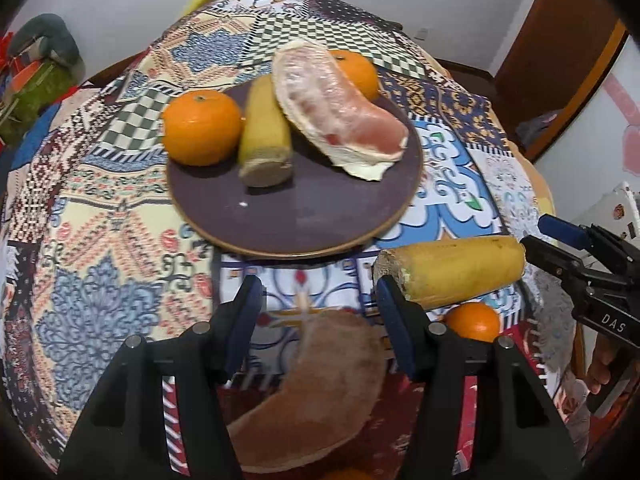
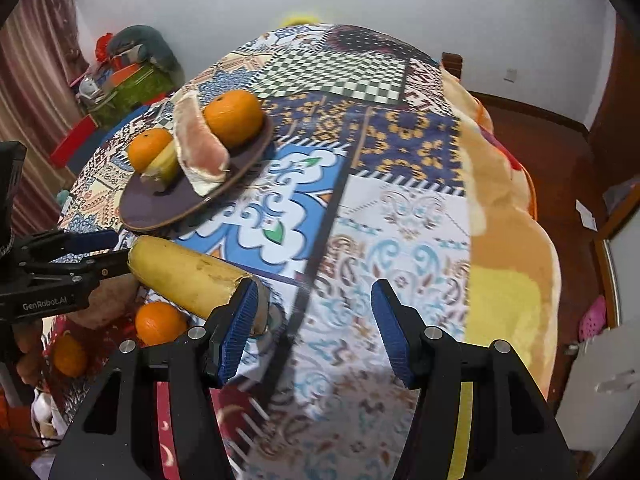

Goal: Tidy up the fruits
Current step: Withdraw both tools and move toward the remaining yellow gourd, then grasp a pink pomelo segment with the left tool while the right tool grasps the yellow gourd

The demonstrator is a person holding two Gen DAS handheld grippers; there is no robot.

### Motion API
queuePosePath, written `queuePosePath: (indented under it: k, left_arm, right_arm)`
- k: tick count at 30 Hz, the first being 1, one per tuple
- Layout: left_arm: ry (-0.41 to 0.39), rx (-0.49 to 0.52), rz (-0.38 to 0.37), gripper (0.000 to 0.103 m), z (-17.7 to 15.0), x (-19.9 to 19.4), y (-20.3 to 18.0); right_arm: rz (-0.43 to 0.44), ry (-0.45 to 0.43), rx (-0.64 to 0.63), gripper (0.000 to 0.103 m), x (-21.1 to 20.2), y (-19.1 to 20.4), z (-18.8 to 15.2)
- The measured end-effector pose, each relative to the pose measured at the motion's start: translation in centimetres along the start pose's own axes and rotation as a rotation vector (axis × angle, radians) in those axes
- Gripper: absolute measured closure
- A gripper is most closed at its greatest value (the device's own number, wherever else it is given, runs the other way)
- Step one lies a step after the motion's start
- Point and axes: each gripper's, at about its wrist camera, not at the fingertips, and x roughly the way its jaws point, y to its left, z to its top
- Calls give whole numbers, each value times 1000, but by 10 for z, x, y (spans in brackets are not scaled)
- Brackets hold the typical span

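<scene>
Fruit sits ahead of the left gripper, whose fingers are spread: two oranges, a banana piece and pomelo wedge on the plate. Right gripper fingers spread too, another banana touching their left pad.

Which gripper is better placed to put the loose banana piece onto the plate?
Probably the left gripper: it faces the plate, its open fingers beside the banana piece. The right gripper points past both.
</scene>
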Motion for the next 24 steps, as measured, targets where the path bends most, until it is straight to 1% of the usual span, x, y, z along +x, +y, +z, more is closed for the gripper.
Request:
queuePosePath:
  k: [3,5,6,7,9,10,12,14,17,24]
  left_arm:
    - [4,-1,-15,44,0,-1,-2]
    - [-11,-9,-23,44,-2,-8,1]
    - [-21,-16,-16,44,-2,-12,5]
    - [-31,-24,-7,44,-3,-17,9]
    - [-44,-43,-3,43,-6,-26,18]
    - [-47,-52,-4,43,-8,-30,22]
    - [-53,-57,0,43,-14,-37,27]
    - [-62,-52,21,43,-21,-44,30]
    - [-65,-52,45,40,-32,-50,33]
    - [-36,-44,19,38,-49,-47,25]
  right_arm:
    - [-4,0,-5,48,-5,-2,-2]
    - [-7,-5,-14,48,-8,0,-1]
    - [-4,-10,-24,45,-10,0,-1]
    - [5,-15,-29,38,-12,2,0]
    - [17,-36,-40,30,-17,7,0]
    - [22,-45,-47,29,-18,10,1]
    - [33,-51,-71,29,-18,18,3]
    - [45,-45,-93,29,-15,25,4]
    - [55,-34,-119,29,-8,35,6]
    - [69,1,-186,29,9,59,11]
